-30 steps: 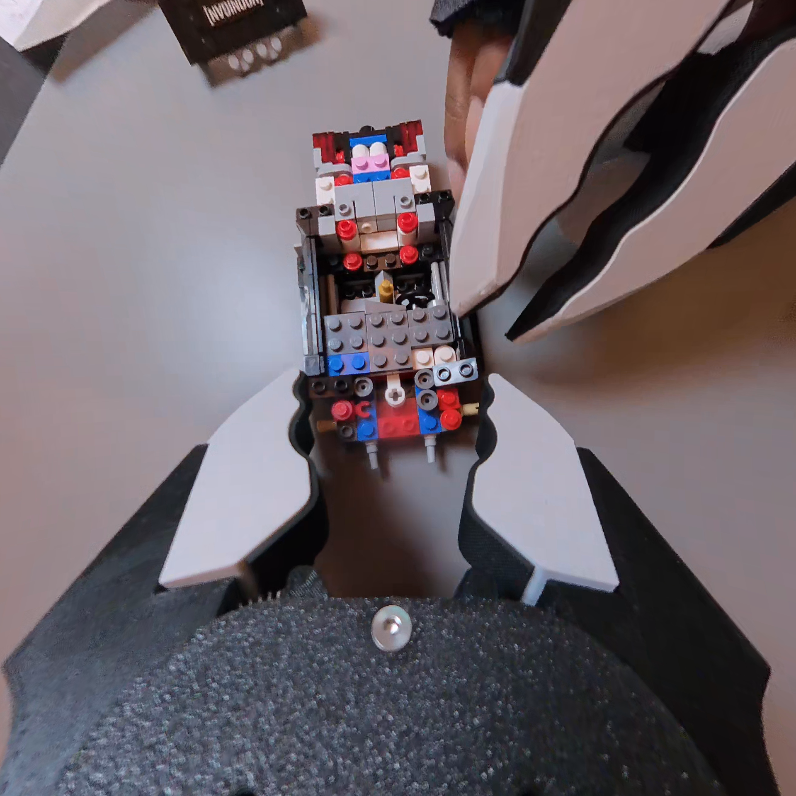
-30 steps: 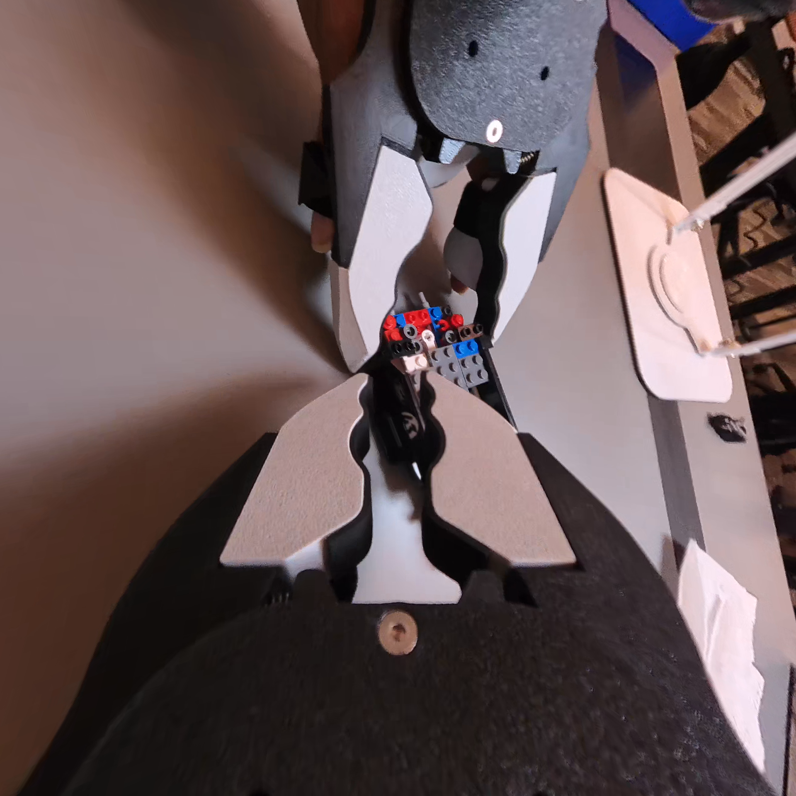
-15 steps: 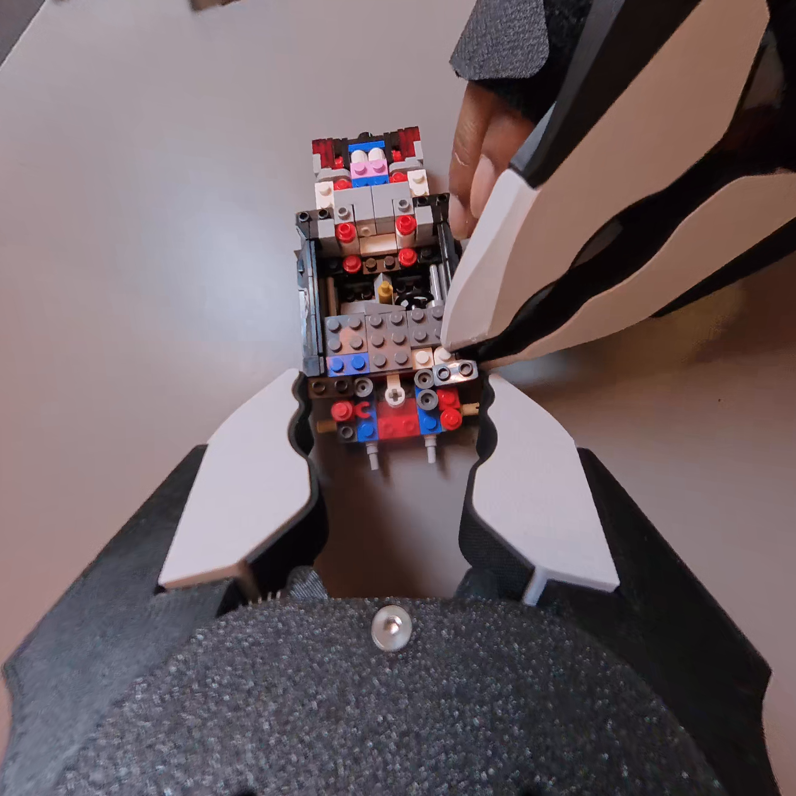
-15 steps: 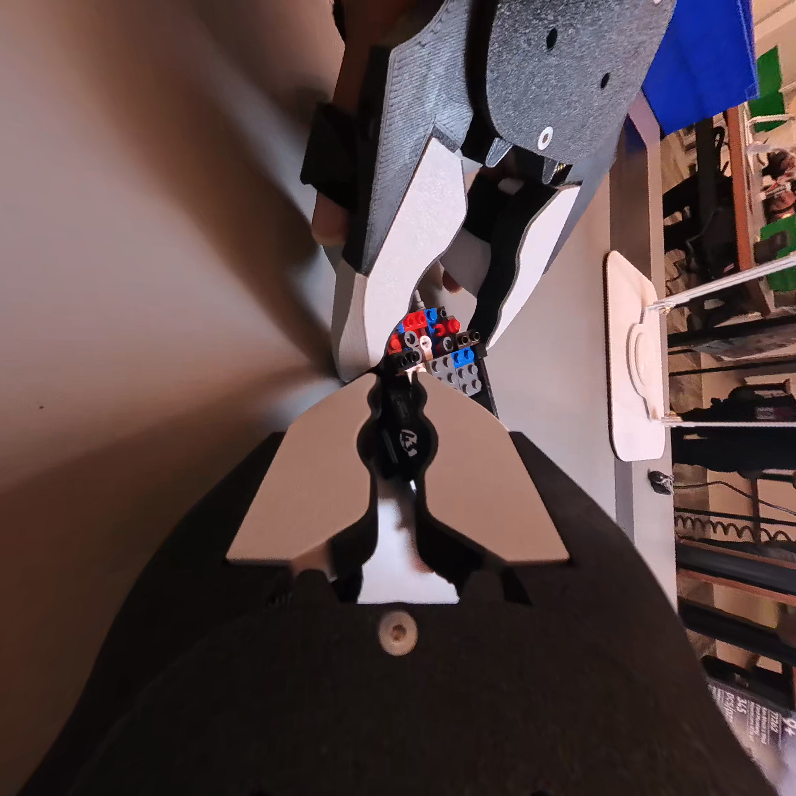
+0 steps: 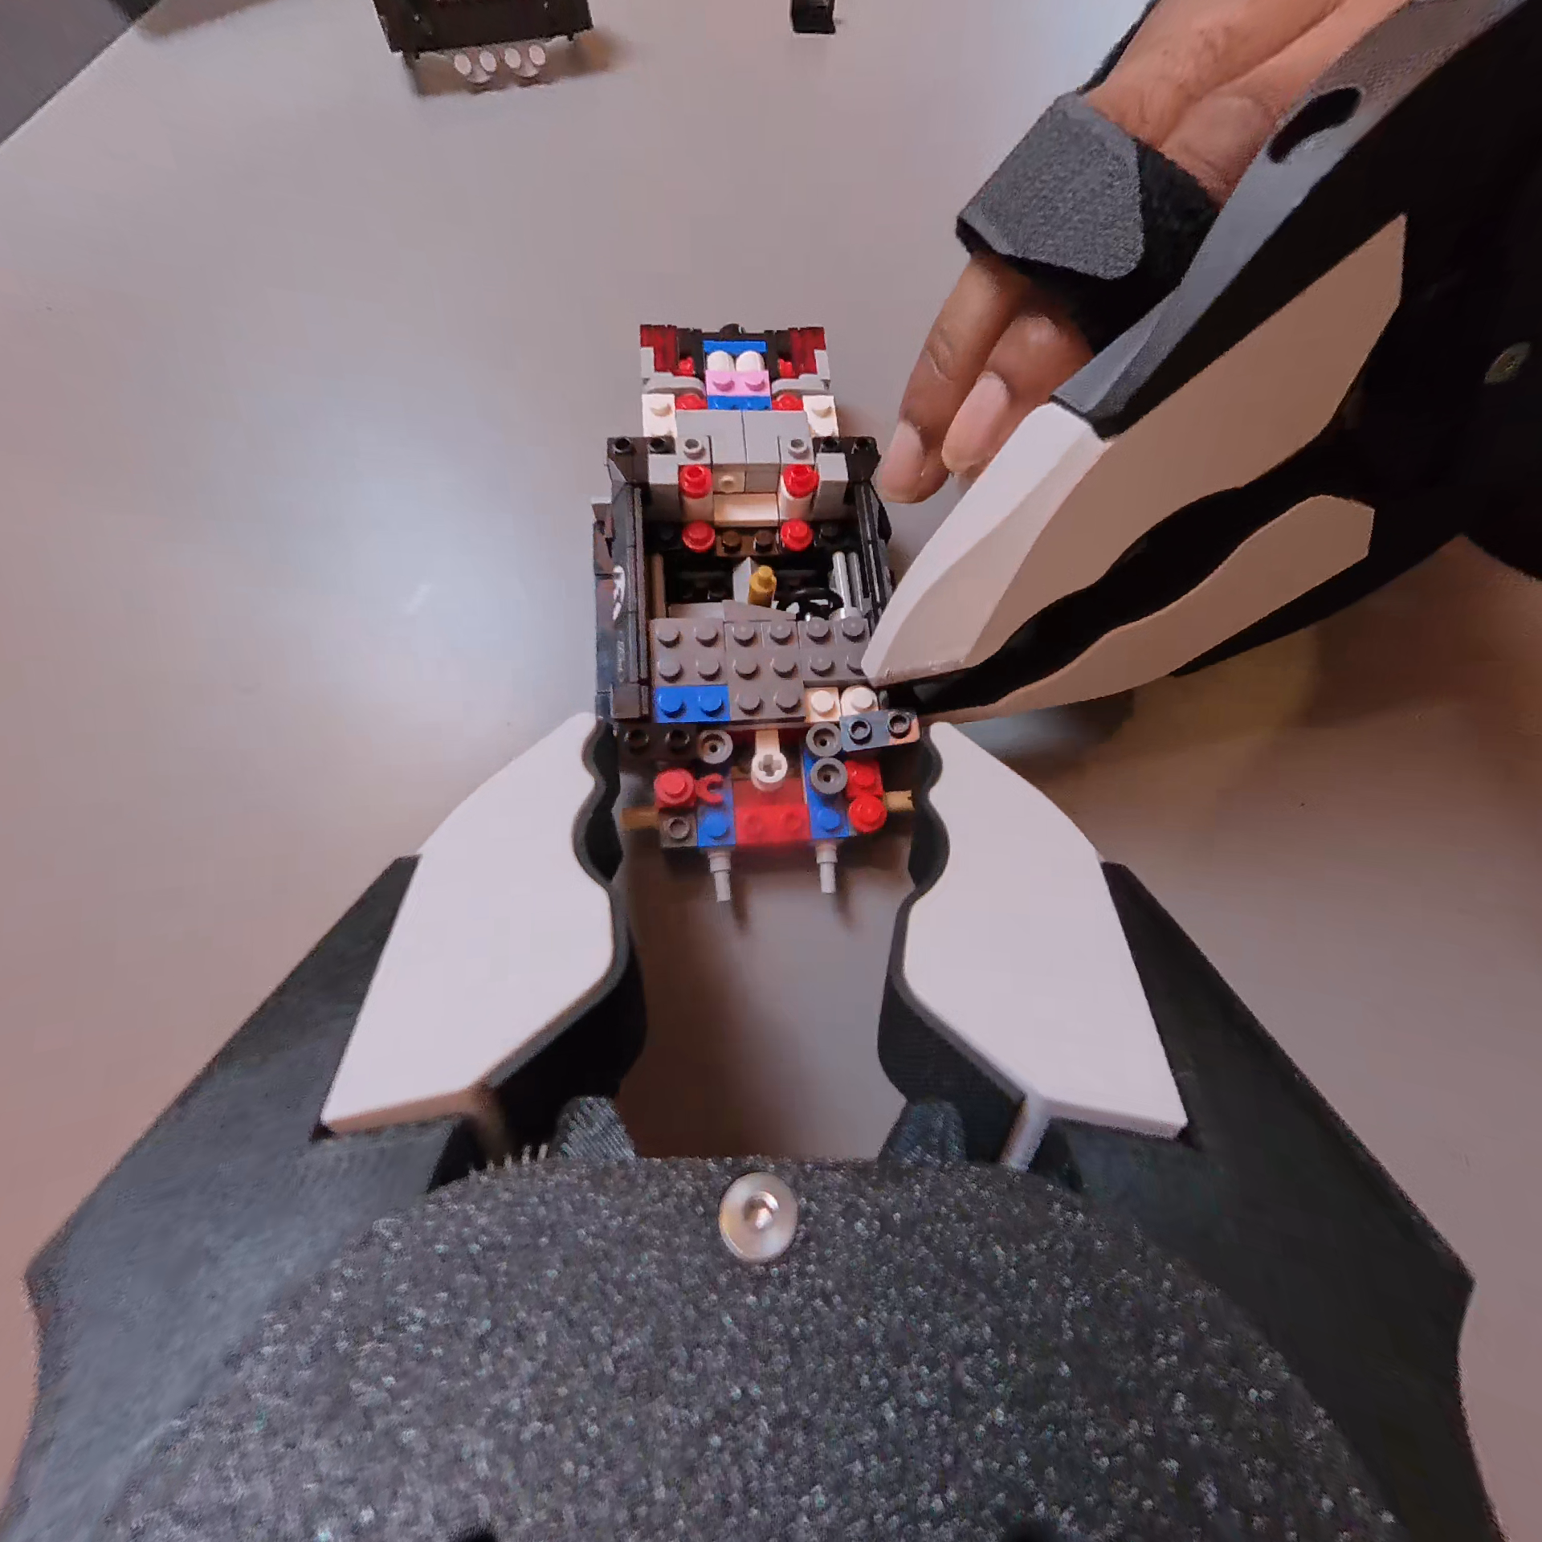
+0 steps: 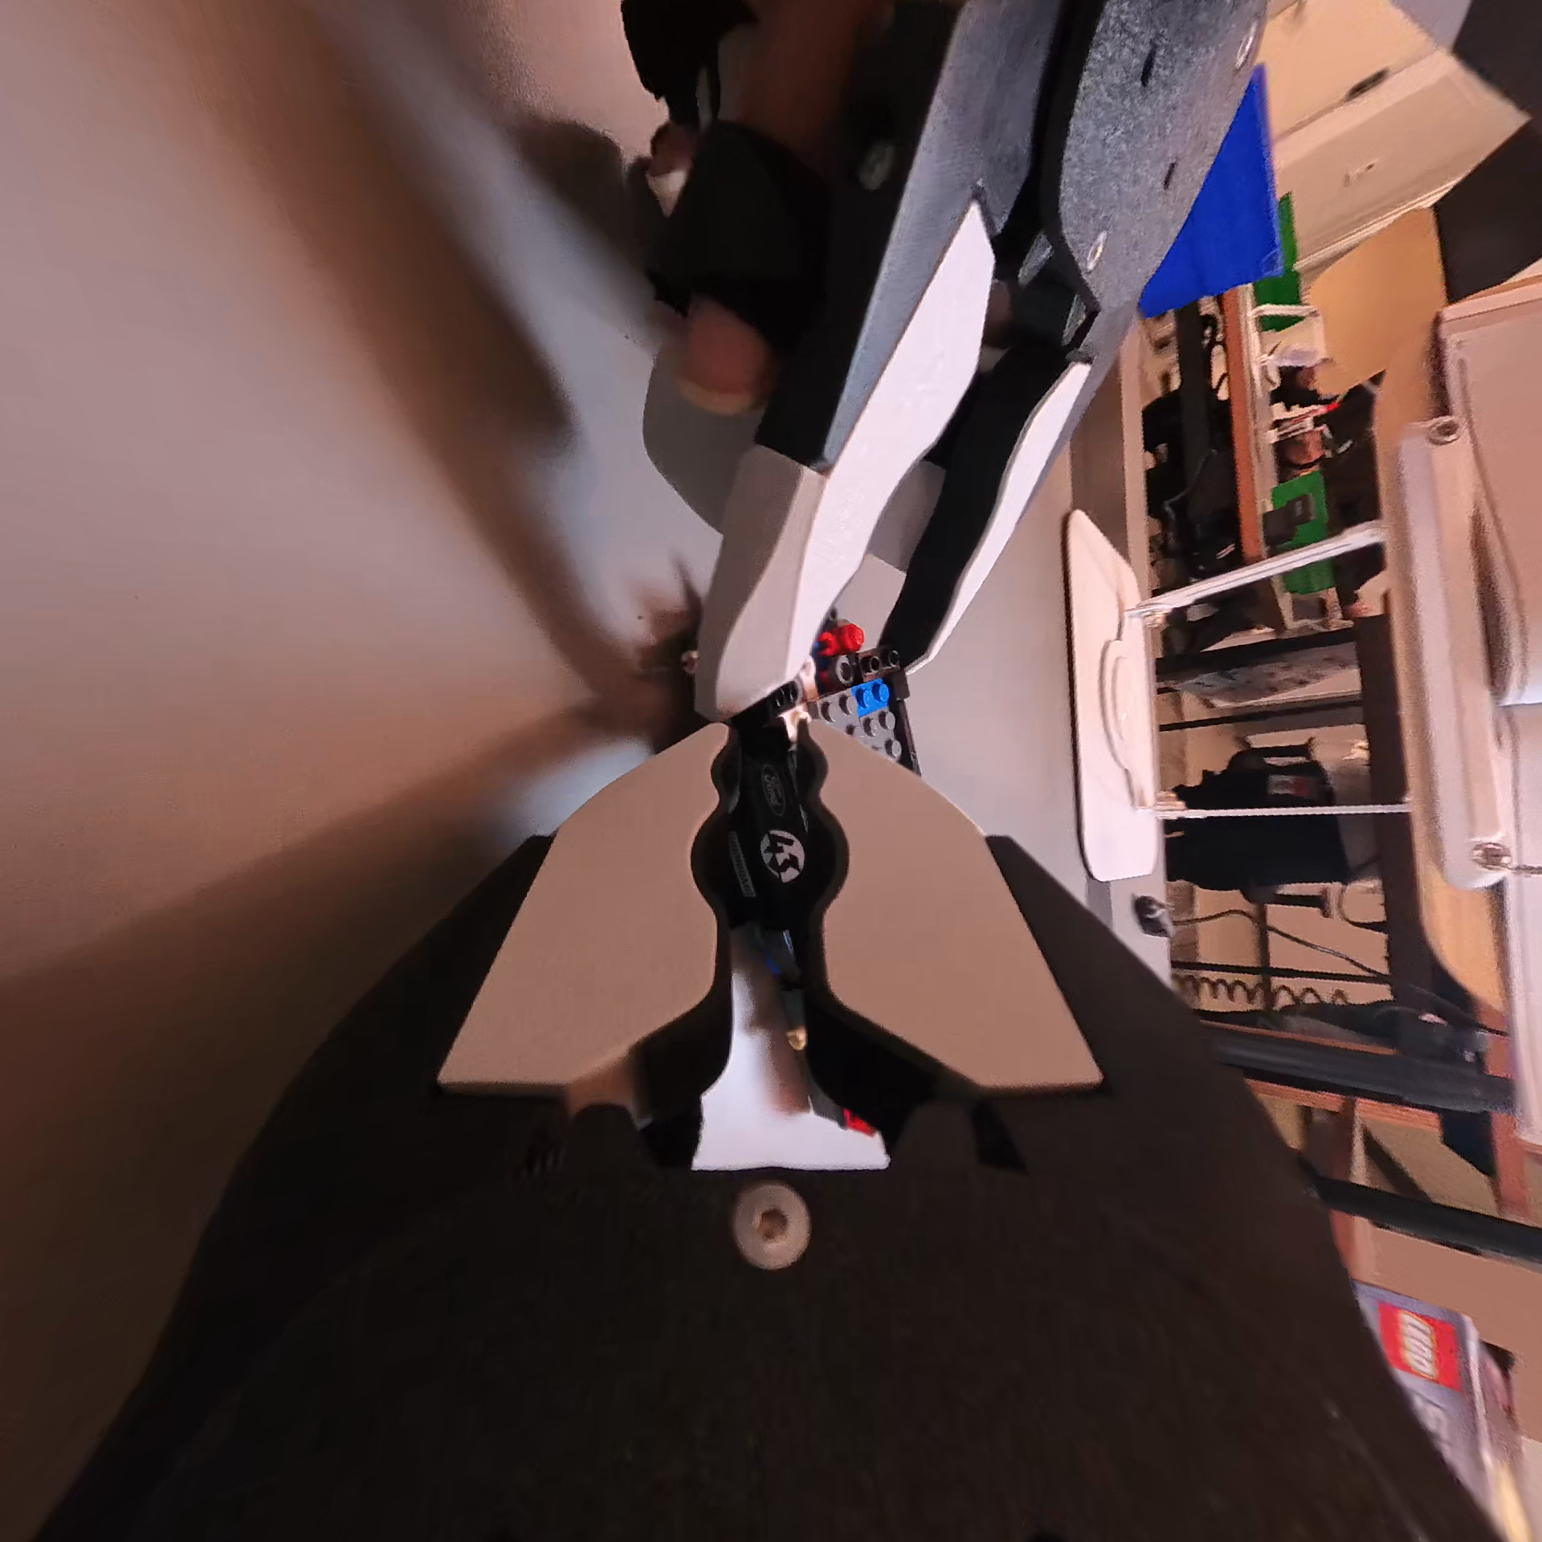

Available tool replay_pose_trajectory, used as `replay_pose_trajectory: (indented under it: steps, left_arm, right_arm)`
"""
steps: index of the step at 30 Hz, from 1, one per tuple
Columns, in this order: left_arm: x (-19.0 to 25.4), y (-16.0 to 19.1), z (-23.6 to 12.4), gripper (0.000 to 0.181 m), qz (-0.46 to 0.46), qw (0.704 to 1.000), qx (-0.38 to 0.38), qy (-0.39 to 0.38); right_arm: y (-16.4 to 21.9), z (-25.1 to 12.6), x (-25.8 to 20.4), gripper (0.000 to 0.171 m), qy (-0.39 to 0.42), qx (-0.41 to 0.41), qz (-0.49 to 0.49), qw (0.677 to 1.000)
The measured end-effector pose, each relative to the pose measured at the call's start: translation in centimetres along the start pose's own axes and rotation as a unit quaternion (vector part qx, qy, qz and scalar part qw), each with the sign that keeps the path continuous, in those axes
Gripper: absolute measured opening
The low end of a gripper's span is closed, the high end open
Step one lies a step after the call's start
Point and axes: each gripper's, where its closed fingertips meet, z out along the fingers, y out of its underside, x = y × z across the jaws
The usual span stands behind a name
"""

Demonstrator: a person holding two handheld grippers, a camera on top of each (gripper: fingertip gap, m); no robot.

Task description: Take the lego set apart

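Nearest the lens, the left gripper [image 5: 763,751] had its two white fingers set wide and clamped on the near end of the lego set [image 5: 743,584], one finger against each flank of the red-and-blue block. So that end was pinned, and the model lay lengthwise on the grey table [image 5: 292,375], running away from the camera.

A little farther along, the right gripper [image 5: 889,680] came in from the right, almost fully closed, its tips pinched on the black side panel [image 6: 772,843] along the model's right edge, just beside the dark grey studded plates. In the right wrist view that panel sat squeezed between the fingers. I read this as the prising step: one claw anchoring, the other about to strip the side wall. The next move, I judged, called for a firm outward peel or twist while the left kept its squeeze, or the whole car would slide or lift.

The set itself looked half stripped: roof gone, studs bare, an open cabin with a tan lever and a black ring inside, red studs, then grey bricks, a pink piece and dark red bits at the far end. Beyond it, a dark loose piece [image 5: 480,33] lay at the table's far edge.
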Motion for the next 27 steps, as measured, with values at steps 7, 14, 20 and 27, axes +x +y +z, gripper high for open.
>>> replay_pose_trajectory:
  steps: [7, 14, 20, 27]
  left_arm:
    - [0.2, 0.0, 0.1, 0.067, -0.007, 1.000, -0.001, 0.006]
    - [0.1, 0.1, 0.1, 0.067, -0.021, 1.000, -0.005, 0.001]
    - [-0.2, 0.3, 0.2, 0.067, -0.028, 1.000, -0.008, -0.009]
    - [-0.2, 0.2, 0.2, 0.067, -0.027, 1.000, -0.007, -0.002]
  right_arm:
    - [0.0, -0.2, -0.1, 0.010, 0.057, -0.007, -0.065, 0.996]
    - [0.1, -0.3, -0.1, 0.008, 0.095, -0.017, -0.084, 0.992]
    - [0.0, -0.7, -1.4, 0.008, 0.075, -0.010, -0.074, 0.994]
    - [0.0, -2.0, -0.2, 0.008, 0.083, 0.014, 0.004, 0.996]
